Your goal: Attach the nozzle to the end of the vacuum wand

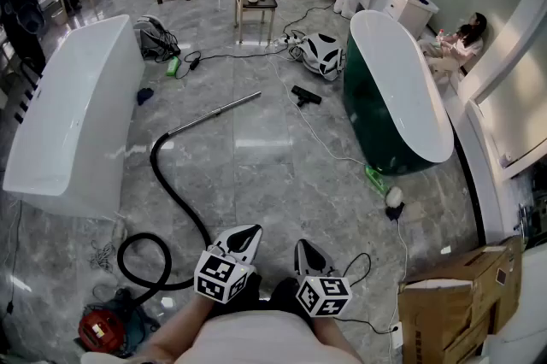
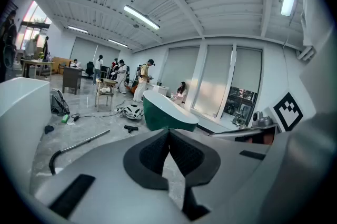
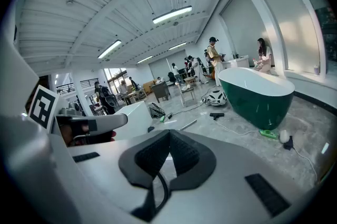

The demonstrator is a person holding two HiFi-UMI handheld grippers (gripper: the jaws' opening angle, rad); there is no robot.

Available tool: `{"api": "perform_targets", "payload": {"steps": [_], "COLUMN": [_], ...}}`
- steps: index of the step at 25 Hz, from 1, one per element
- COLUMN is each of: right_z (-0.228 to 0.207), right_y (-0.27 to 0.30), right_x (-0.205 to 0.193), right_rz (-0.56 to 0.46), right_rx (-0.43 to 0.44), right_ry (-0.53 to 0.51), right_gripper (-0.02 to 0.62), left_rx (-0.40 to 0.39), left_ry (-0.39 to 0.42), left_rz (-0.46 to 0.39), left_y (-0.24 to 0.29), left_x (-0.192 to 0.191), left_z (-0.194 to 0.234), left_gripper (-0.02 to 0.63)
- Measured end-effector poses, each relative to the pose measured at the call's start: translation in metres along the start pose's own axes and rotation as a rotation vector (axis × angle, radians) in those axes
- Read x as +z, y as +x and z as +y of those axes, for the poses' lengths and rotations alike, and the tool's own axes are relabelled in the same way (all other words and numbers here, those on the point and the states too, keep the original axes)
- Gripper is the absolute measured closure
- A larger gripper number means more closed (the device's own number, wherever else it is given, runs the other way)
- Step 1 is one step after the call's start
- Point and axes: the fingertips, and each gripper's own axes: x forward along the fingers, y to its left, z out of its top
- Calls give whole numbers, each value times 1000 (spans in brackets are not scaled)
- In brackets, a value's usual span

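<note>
While shut on nothing, held well short of the green bathtub (image 1: 376, 140): left hand-held gripper (image 1: 248, 231), right hand-held gripper (image 1: 304, 245). Lying just left of that bathtub: nozzle (image 1: 305, 95), then vacuum wand (image 1: 218, 112), apart.

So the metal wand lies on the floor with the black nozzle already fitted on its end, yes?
No. The nozzle lies loose on the floor, apart from the wand, nearer the green bathtub; the head view shows it.
</note>
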Motion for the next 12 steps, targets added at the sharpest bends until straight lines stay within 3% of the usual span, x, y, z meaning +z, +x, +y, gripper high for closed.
{"api": "perform_targets", "payload": {"steps": [12], "right_z": [11], "right_y": [10], "right_x": [1], "right_rz": [-7], "right_rx": [8], "right_ry": [-10], "right_gripper": [580], "left_rx": [6], "left_ry": [0], "left_rz": [-24], "left_y": [-3], "left_x": [5], "left_z": [17], "left_gripper": [598]}}
